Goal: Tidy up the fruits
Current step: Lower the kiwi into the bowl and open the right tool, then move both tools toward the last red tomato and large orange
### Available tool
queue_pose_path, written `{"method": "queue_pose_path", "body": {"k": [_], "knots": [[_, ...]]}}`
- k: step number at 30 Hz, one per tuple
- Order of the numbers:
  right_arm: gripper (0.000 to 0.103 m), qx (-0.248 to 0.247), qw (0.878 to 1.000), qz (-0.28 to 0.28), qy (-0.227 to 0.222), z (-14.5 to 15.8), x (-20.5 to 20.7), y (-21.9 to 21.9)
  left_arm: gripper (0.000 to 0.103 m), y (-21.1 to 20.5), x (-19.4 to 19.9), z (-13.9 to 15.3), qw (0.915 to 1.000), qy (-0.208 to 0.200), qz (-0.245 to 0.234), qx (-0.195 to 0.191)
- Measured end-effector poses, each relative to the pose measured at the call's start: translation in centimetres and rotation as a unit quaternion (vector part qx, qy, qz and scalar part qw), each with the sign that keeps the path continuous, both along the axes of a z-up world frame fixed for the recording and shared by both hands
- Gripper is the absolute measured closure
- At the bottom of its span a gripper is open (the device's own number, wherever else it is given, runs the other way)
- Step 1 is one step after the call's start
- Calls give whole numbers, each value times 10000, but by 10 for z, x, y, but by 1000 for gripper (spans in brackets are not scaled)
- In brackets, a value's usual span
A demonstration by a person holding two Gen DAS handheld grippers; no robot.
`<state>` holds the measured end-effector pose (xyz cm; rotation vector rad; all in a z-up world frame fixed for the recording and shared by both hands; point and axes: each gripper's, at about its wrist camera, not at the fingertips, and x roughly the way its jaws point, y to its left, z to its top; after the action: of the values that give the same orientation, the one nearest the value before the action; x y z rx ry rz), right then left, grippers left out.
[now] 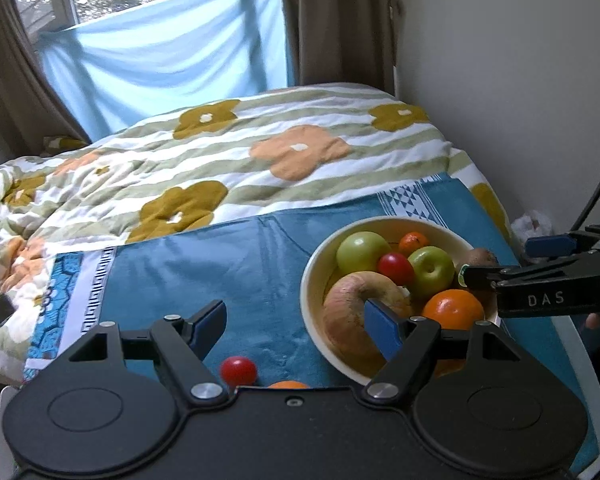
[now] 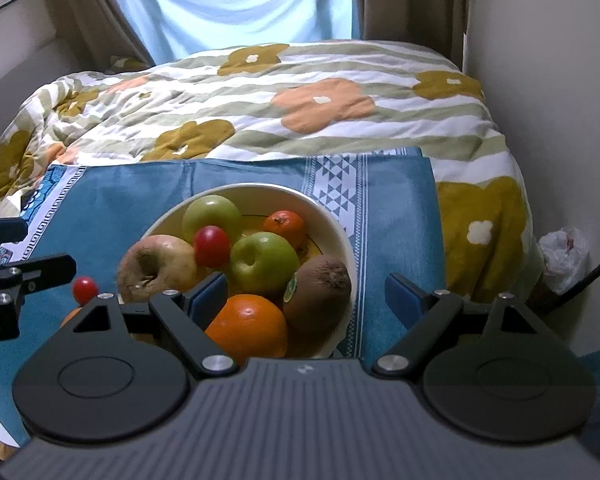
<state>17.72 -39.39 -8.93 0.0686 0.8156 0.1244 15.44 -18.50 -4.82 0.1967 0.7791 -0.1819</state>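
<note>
A cream bowl (image 1: 307, 292) (image 2: 327, 210) on the blue cloth holds two green apples (image 2: 263, 261), a big reddish apple (image 1: 350, 312), a small red fruit (image 2: 211, 245), a tangerine (image 2: 285, 223), an orange (image 2: 247, 326) and a brown kiwi (image 2: 320, 286) leaning on the rim. Left of the bowl, another small red fruit (image 1: 239, 371) and an orange (image 1: 288, 385) lie on the cloth. My right gripper (image 2: 306, 294) (image 1: 500, 260) is open over the bowl's near side; the kiwi and orange sit between its pads, untouched. My left gripper (image 1: 296, 324) (image 2: 32, 246) is open by the bowl's left rim, holding nothing.
The blue cloth (image 1: 204, 272) covers a low table beside a bed with a floral quilt (image 1: 260, 148). A wall runs along the right, with a white plastic bag (image 2: 564, 256) and a black cable (image 2: 580, 280) at its foot. A small dark object (image 1: 2, 308) lies on the quilt.
</note>
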Motion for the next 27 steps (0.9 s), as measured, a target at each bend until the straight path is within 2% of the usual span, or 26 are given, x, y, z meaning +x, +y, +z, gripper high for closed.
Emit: {"method": "queue_pose_path", "body": {"k": [12,15,17,22,23,24,27], "knots": [[2,29,9993,281,-260,36,-29,28,23,56,-43,35,9975,-293,630,-102],[2,44,9991,260,-325,45,-38,39,19,78,-49,37,9948,-395,942,9],[2,57,9991,223,-358,50,-43,48,18,94,-49,37,9935,-435,1055,-55],[2,57,9994,-53,-344,57,-59,70,11,132,-41,40,9956,-334,865,-120],[2,94,9993,-128,-325,58,-63,75,6,137,-40,40,9962,-338,791,-95],[2,132,9993,-203,-296,57,-67,81,3,143,-38,39,9972,-332,675,-60],[0,190,9988,-390,-206,51,-75,98,2,158,-34,32,9994,-223,267,-87]]}}
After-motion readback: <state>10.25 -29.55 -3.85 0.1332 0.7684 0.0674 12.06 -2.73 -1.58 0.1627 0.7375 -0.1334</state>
